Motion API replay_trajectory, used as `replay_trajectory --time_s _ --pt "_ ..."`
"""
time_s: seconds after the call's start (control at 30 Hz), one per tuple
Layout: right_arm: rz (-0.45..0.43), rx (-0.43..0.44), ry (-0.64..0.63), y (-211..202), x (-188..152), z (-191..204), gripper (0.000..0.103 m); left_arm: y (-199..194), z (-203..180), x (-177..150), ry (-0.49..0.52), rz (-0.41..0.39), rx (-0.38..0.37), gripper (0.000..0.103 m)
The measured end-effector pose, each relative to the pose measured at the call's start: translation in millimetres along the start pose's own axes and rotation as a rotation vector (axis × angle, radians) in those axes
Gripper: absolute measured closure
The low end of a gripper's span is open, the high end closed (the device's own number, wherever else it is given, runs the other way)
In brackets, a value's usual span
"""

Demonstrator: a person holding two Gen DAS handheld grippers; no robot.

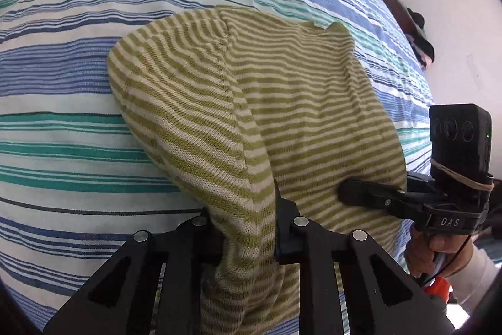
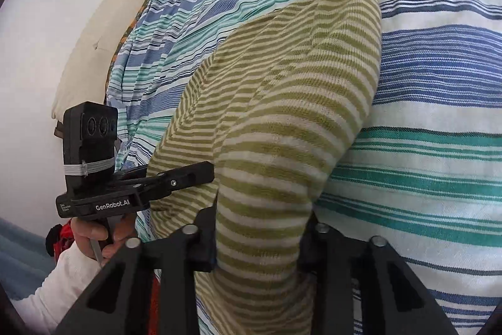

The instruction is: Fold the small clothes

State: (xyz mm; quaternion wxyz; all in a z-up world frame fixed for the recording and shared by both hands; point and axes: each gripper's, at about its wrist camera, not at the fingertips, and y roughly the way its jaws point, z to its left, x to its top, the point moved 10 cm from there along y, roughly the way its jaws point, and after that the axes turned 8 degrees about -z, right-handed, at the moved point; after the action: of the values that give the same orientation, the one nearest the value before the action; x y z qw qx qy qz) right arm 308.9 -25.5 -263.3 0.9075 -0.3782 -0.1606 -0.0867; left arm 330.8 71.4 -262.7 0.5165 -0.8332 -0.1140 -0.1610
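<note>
A small knit garment (image 1: 282,102) with olive-green and cream stripes lies partly raised on the striped bedsheet (image 1: 78,83). My left gripper (image 1: 244,209) is shut on a bunched near corner of it, and the fabric hangs down between the fingers. In the same view my right gripper (image 1: 360,193) grips the garment's right edge. The right wrist view shows the garment (image 2: 282,102) draped over my right gripper (image 2: 262,228), a thick fold clamped between its fingers. There the left gripper (image 2: 200,175) pinches the garment's left edge. The cloth hides the fingertips.
The blue, teal and white bedsheet (image 2: 423,146) covers the whole bed. A cream pillow (image 2: 94,21) lies at the bed's far left edge. A dark heap (image 1: 420,33) sits by the white wall beyond the bed. Hands in white sleeves (image 1: 470,269) hold both grippers.
</note>
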Motion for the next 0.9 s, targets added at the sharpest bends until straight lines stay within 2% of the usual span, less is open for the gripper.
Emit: replay_trajectory --time_s 0.07,0.13,0.33,0.4,0.47,0.5,0.57,0.6,0.63,0.67,0.7,0.73,0.8,0.9 --pt "-0.019 -0.025 -0.096 -8.1 16.9 16.4 0.075 -17.6 -15.0 22.4 0.037 -0.048 -0.005 0.086" --pt "-0.062 -0.036 -0.182 -24.1 43.7 37.1 0.076 -43.6 -30.4 55.7 0.055 -0.133 -0.010 0.086" --pt "-0.277 -0.001 -0.386 -110.2 156.3 114.3 0.076 -137.8 -71.7 167.0 0.032 -0.409 -0.128 0.085" --pt "-0.324 0.005 -0.442 -133.4 179.4 134.4 0.076 -151.0 -82.1 185.9 0.045 -0.449 -0.141 0.085" --pt "-0.333 0.009 -0.455 -144.6 191.1 136.9 0.075 -140.9 -89.2 193.0 0.043 -0.442 -0.138 0.083" --pt "-0.328 0.000 -0.446 -145.0 193.6 132.0 0.075 -129.1 -89.0 189.5 0.044 -0.422 -0.126 0.080" --pt "-0.296 -0.019 -0.403 -137.5 186.2 108.5 0.071 -91.9 -79.5 170.2 0.052 -0.359 -0.042 0.062" --pt "-0.263 -0.029 -0.362 -130.5 177.0 89.9 0.069 -69.8 -68.7 153.7 0.044 -0.318 0.024 0.040" --pt "-0.230 -0.065 -0.312 -121.6 164.9 65.8 0.064 -47.2 -54.0 131.0 0.033 -0.271 0.098 0.032" --pt "-0.195 -0.114 -0.267 -113.7 149.3 38.2 0.045 -30.3 -37.8 102.6 0.030 -0.228 0.174 0.030" --pt "-0.169 -0.184 -0.235 -109.4 132.8 10.1 0.031 -18.5 -24.3 72.8 0.042 -0.187 0.237 0.032" --pt "-0.159 -0.283 -0.220 -109.6 113.5 -21.0 0.014 -11.1 -16.8 45.4 0.055 -0.163 0.285 0.034" --pt "-0.169 -0.437 -0.239 -123.1 73.2 -63.5 0.014 -12.0 -12.7 -5.6 0.067 -0.154 0.341 0.034" --pt "-0.214 -0.512 -0.217 -153.1 15.4 -81.4 0.014 -28.9 -24.6 -59.8 0.108 -0.170 0.401 0.031"
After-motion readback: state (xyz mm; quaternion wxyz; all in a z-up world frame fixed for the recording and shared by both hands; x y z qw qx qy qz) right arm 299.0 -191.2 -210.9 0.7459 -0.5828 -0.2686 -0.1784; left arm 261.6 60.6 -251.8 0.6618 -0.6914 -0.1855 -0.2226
